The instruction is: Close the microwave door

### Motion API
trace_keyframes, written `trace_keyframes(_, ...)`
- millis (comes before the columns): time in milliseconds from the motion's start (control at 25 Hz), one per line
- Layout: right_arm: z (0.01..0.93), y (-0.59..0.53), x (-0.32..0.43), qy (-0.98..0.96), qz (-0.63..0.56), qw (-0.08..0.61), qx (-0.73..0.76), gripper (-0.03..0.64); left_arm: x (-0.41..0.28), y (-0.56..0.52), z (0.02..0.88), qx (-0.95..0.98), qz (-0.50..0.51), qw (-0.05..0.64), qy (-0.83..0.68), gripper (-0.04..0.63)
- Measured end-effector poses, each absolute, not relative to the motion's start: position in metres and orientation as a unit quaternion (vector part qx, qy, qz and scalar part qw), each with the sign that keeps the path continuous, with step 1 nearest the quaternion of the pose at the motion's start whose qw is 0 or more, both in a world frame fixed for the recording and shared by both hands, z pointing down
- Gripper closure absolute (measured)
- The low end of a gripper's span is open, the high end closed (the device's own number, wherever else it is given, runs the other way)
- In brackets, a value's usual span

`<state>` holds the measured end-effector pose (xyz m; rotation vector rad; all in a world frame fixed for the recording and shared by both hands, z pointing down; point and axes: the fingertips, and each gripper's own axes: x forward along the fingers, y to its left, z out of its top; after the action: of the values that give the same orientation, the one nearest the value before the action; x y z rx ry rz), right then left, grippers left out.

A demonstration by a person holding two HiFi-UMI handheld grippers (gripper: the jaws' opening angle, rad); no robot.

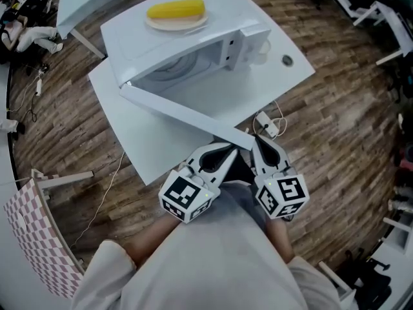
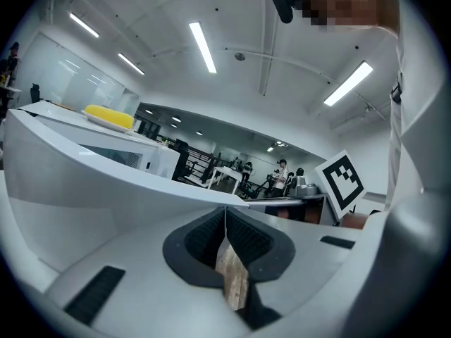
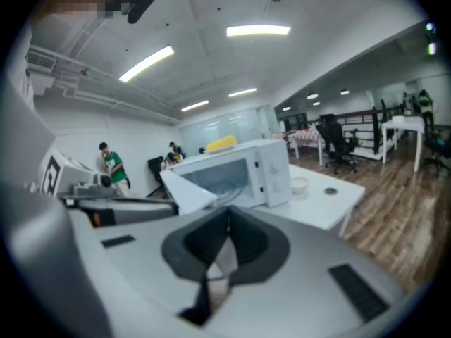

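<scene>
- The microwave (image 1: 132,41) stands on the white table (image 1: 287,86), its cavity open toward the person.
- The microwave door (image 1: 174,108) is swung wide out from the microwave's left side, with its free end reaching past the table edge.
- On the microwave's top a plate (image 1: 155,22) carries a yellow item (image 1: 175,9).
- The left gripper (image 1: 232,148) sits at the door's free end; its jaws are pressed together with nothing between them. I cannot tell whether it touches the door.
- The right gripper (image 1: 258,139) is just beside it, on the door's far side from the microwave hinge, jaws likewise closed and empty.
</scene>
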<state>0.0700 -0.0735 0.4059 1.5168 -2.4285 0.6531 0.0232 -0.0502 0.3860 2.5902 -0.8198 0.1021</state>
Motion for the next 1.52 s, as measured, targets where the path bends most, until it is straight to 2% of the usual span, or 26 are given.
trace_keyframes(1520, 0.413, -0.127, 0.094, -0.808, 0.226, 0.105, 0.533, 0.594, 0.027, -0.106, 0.385, 0.922, 0.016, 0.232, -0.310, 0.566)
